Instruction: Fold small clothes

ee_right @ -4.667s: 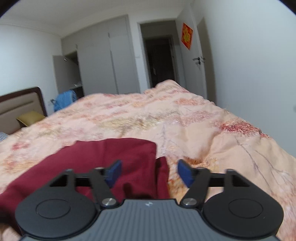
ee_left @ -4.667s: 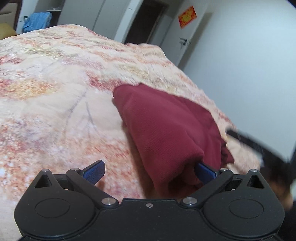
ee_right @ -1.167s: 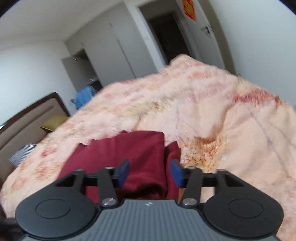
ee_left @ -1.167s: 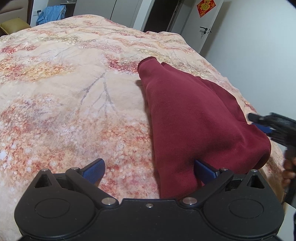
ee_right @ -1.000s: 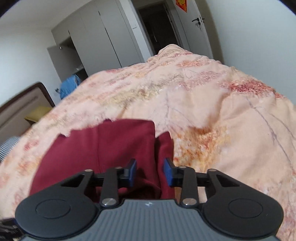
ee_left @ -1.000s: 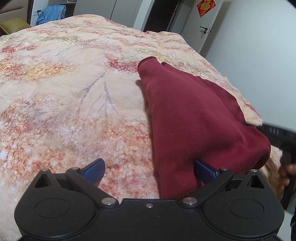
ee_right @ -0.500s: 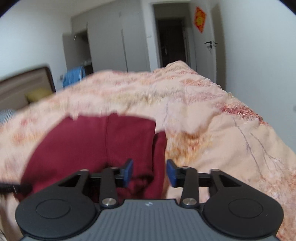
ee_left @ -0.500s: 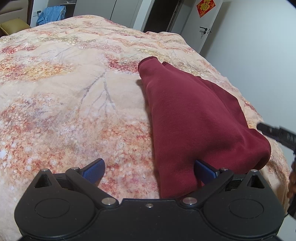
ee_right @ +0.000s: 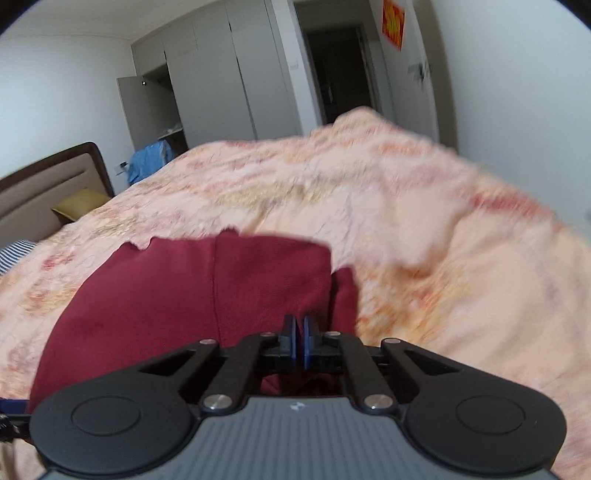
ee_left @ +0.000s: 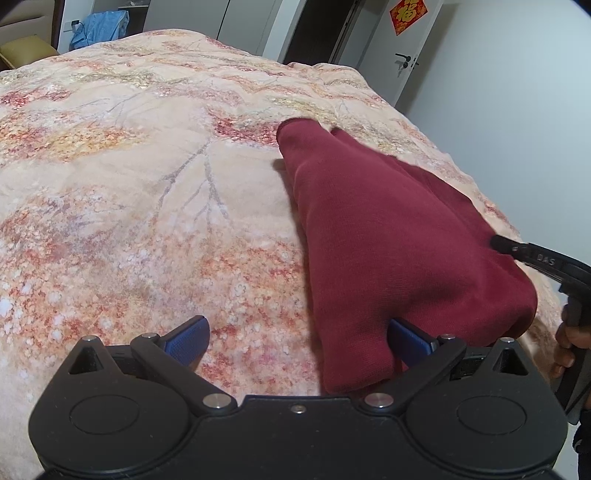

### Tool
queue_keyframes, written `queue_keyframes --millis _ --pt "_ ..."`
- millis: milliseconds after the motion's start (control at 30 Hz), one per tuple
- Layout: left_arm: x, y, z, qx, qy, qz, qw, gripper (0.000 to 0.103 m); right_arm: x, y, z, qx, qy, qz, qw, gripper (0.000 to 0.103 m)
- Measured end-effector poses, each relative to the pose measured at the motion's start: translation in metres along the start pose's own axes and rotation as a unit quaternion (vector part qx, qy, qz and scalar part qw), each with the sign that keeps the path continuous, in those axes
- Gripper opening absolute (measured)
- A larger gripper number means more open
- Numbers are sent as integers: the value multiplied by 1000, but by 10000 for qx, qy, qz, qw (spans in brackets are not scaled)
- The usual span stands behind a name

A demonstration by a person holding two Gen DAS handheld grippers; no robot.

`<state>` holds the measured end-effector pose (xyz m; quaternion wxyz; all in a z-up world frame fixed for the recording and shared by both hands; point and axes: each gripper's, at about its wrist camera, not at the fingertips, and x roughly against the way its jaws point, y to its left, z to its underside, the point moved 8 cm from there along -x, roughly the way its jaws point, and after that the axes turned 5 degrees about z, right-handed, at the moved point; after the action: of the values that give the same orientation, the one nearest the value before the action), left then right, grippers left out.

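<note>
On the bed (ee_left: 110,192), over its floral quilt, the left tool (ee_left: 297,341) rests with its blue pads spread wide; the near corner of the dark red garment (ee_left: 388,236) lies between them against the right pad, not pinched. The garment lies along the bed's right edge, already doubled over into a long wedge that narrows toward the far end, with a second layer showing along its right side. At its near right corner the right tool (ee_right: 297,345) has its pads pressed together, and in the right wrist view the red cloth sits just beyond and beneath the tips; whether any fabric is caught between them cannot be told, since the picture is blurred there. Judging by this, the fold is part done and the step in hand is securing the near edge at both corners; the next move would call for the left tool to close on its corner, then both to lift and carry that edge toward the far end evenly, so the layers stay aligned. Raised lettering on the right tool's arm in the left wrist view seems to read "DAS"; a red door decoration (ee_left: 408,10) carries a gold character.
</note>
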<state>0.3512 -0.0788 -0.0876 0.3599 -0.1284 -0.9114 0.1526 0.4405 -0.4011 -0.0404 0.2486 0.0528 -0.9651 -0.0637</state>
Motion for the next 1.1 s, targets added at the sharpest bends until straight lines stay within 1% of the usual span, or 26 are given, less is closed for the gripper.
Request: queue_keyframes --millis 67,100,167,233,267,333,433,500,533,567,600,633,667,733,767,800,900,933,967,1000,1033,1100 --pt "0 -3 -1 33 -20 132 9999 102 12 -5 -5 112 -195 253 9994 3" --pt "0 -4 -1 42 -25 183 9998 102 15 -9 -6 92 -222 332 9992 3" --pt "-3 -6 1 -20 -5 142 9999 102 10 -18 -2 -23 -95 376 9992 3" --pt "-3 -7 3 -113 15 99 9999 102 -2 -21 8 -128 152 278 9994 3" --pt "-2 -6 3 -116 25 95 9999 102 -5 -19 13 -92 201 279 9994 3" --pt "-2 -5 2 -76 43 108 9999 102 -4 -16 13 42 117 298 9995 5" --pt "0 -5 3 -85 44 104 9999 102 3 -16 9 8 34 355 9994 11" --pt "0 -5 4 -101 43 91 9999 102 11 -17 6 -11 -28 465 9989 19" --pt "0 -5 4 -104 44 84 9999 102 16 -16 5 23 -71 537 9985 19" --pt "0 -5 4 -105 46 77 9999 102 22 -14 4 76 -123 595 9981 22" --pt "0 -5 4 -107 46 71 9999 102 30 -11 3 121 -198 632 9977 34" --pt "0 -6 4 -110 46 68 9999 102 37 -8 2 159 -295 634 9974 41" --pt "0 -5 4 -110 45 73 9999 102 45 -4 1 206 -404 631 9970 52" --pt "0 -5 3 -103 47 75 9999 102 60 6 2 316 -563 608 9961 55" --pt "0 -6 3 -99 50 82 9999 102 65 12 5 368 -585 512 9963 59" --pt "0 -6 4 -93 51 91 9999 102 69 18 10 399 -552 386 9969 65" --pt "2 -5 4 -63 56 128 9999 102 78 35 27 579 -451 70 9973 74" --pt "2 -4 3 -54 55 136 9999 102 81 39 32 736 -488 37 9961 75" --pt "2 -4 3 -45 53 136 9999 102 87 44 38 922 -549 17 9942 81" --pt "2 -4 4 -41 51 127 9999 102 92 48 43 1110 -568 13 9922 90" --pt "1 -4 4 -47 49 111 9999 102 96 52 49 1306 -533 -12 9900 92" --pt "1 -5 4 -69 43 74 9999 102 98 59 61 1700 -448 10 9844 93"
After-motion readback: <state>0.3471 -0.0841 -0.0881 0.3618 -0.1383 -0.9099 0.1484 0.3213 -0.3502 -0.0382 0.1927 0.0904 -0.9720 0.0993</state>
